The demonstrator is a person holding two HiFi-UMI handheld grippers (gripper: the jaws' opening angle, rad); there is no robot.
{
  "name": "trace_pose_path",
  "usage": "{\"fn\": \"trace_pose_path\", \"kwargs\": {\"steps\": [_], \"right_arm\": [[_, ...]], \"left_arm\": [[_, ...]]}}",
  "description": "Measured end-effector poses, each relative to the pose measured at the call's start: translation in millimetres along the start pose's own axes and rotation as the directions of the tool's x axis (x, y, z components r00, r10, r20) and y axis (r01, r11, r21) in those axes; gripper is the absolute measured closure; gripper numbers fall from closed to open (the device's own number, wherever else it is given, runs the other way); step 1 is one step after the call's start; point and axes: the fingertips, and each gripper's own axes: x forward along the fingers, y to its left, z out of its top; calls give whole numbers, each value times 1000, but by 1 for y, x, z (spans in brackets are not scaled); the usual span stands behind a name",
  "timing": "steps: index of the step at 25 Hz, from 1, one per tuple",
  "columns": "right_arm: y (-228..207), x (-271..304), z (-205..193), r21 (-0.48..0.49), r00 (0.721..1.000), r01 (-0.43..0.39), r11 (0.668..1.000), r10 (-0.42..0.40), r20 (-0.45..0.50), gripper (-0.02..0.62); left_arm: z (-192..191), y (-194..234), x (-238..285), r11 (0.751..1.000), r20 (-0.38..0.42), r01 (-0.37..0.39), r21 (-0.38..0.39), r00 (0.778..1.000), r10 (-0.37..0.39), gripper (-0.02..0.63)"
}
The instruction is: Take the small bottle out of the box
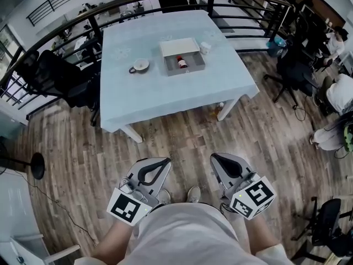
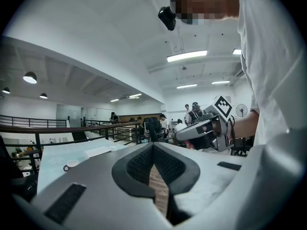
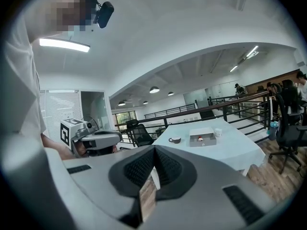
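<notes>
Down at the person's waist, the left gripper (image 1: 163, 163) and the right gripper (image 1: 218, 159) hang side by side over the wood floor (image 1: 182, 142). Each has its jaws pressed together on nothing, and both point toward the table (image 1: 160, 98), well apart from it. Toward the table's far edge, a little right of centre, sits the grey box (image 1: 185, 71), with its white lid (image 1: 179, 47) lying open behind it. The bottle (image 1: 181, 63), small with red on it, lies inside the box near its middle. A cup (image 1: 140, 65) stands left of the box, and a white pot (image 1: 204, 47) stands just beside the lid's right end.
</notes>
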Motion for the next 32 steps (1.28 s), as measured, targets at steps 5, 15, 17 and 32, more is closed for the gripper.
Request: {"fn": "trace_pose_path", "kwargs": {"steps": [5, 15, 17, 32], "right_arm": [[-19, -13, 1, -5, 1000, -19, 1000, 19, 10, 574], [-40, -31, -2, -13, 999, -46, 999, 46, 14, 574], [-44, -30, -3, -13, 999, -42, 999, 42, 12, 574], [-83, -5, 7, -29, 1000, -14, 999, 14, 3, 574]], "left_arm": [[1, -12, 14, 999, -3, -34, 3, 999, 34, 600], [3, -28, 25, 994, -14, -107, 14, 994, 107, 600], [2, -28, 28, 994, -15, -107, 14, 994, 107, 600], [1, 5, 71, 995, -2, -99, 15, 995, 100, 600]]}}
